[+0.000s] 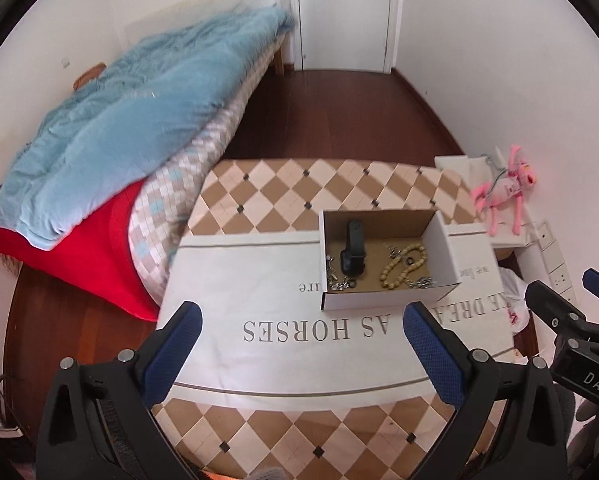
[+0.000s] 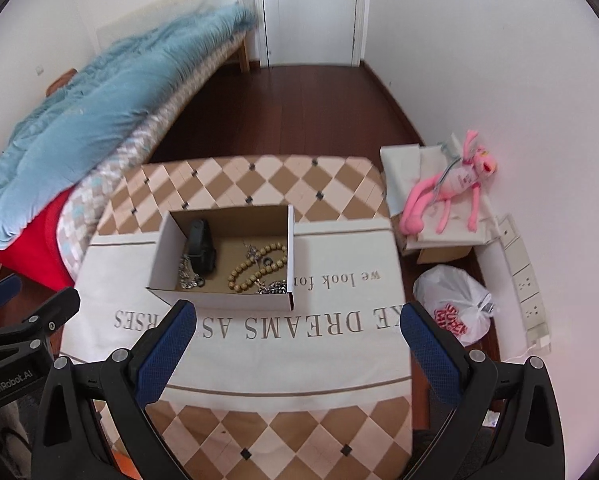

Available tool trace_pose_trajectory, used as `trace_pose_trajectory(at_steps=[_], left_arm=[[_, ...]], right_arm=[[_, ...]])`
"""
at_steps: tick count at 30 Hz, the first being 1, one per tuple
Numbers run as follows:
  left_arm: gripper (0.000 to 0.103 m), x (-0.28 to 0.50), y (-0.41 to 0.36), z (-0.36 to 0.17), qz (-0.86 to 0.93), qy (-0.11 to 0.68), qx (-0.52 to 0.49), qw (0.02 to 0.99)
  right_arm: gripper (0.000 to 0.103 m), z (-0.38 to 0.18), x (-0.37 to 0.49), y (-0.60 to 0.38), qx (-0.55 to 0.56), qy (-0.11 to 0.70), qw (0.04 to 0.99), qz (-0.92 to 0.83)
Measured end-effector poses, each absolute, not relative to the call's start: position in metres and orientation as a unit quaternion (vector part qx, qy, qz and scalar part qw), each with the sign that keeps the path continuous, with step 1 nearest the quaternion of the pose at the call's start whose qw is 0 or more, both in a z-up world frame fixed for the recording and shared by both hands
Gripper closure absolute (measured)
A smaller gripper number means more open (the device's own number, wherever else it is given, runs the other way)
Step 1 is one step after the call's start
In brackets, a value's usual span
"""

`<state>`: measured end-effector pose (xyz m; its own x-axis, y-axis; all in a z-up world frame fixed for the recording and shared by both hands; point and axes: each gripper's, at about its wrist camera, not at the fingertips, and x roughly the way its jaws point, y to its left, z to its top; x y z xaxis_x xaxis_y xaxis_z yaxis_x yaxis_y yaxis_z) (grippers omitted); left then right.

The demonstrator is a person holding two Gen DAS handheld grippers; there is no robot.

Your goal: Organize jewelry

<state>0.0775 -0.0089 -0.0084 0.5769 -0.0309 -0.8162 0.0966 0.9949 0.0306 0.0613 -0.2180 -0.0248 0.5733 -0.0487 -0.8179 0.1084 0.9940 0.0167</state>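
Left wrist view shows an open cardboard box [image 1: 383, 260] resting on a white cloth [image 1: 259, 280] that covers the middle of the checkered surface [image 1: 299, 184], toward the surface's right edge. Inside the box, a black watch [image 1: 353, 254] leans against the back wall at the left, a silver chain [image 1: 339, 282] lies in the front left corner, a bracelet of tan beads [image 1: 403, 266] curls on the floor at the right, and more silver links [image 1: 421, 281] sit near the front right corner. The cloth carries printed grey lettering that reads upside down from here.

Both tools hover over the near edge of the surface, short of the box. The left gripper [image 1: 301, 322] has its jaws spread wide with nothing between them; the right gripper [image 2: 297, 320] likewise stands wide apart and empty, with the box's front wall just beyond its tips.

Beyond the surface's left edge, a bed [image 1: 187, 168] carries a light blue quilt [image 1: 131, 120] over a red sheet [image 1: 99, 248]. Past the right edge, a pink plush toy [image 2: 443, 196] lies on white boards, and a white plastic bag [image 2: 453, 304] sits on the dark wooden floor [image 2: 291, 112] beside a power strip [image 2: 527, 280]. A white door [image 2: 311, 8] closes the far wall.
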Motion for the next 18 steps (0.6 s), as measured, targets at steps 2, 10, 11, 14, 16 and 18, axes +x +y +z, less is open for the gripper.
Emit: trace_pose_trajectory(at_steps=[2, 10, 11, 14, 16, 18], left_arm=[[0.000, 0.068, -0.007, 0.005, -0.037, 0.449, 0.030, 0.892], [0.000, 0.035, -0.004, 0.054, -0.036, 0.420, 0.013, 0.907], [0.000, 0.032, -0.004, 0.060, -0.038, 0.417, 0.011, 0.908], [0.000, 0.024, -0.003, 0.072, -0.038, 0.409, 0.013, 0.912], [0.000, 0.019, -0.002, 0.078, -0.040, 0.406, 0.013, 0.913], [0.000, 0.015, -0.002, 0.083, -0.045, 0.406, 0.009, 0.913]], right_arm=[[0.000, -0.009, 0.048, -0.218, 0.036, 0.445, 0.894, -0.045], [0.000, 0.049, 0.005, -0.213, 0.028, 0.390, 0.918, -0.060], [0.000, 0.057, -0.001, -0.213, 0.031, 0.383, 0.921, -0.060], [0.000, 0.072, -0.011, -0.212, 0.033, 0.373, 0.925, -0.060], [0.000, 0.081, -0.018, -0.212, 0.034, 0.368, 0.928, -0.059], [0.000, 0.087, -0.023, -0.212, 0.036, 0.365, 0.928, -0.057]])
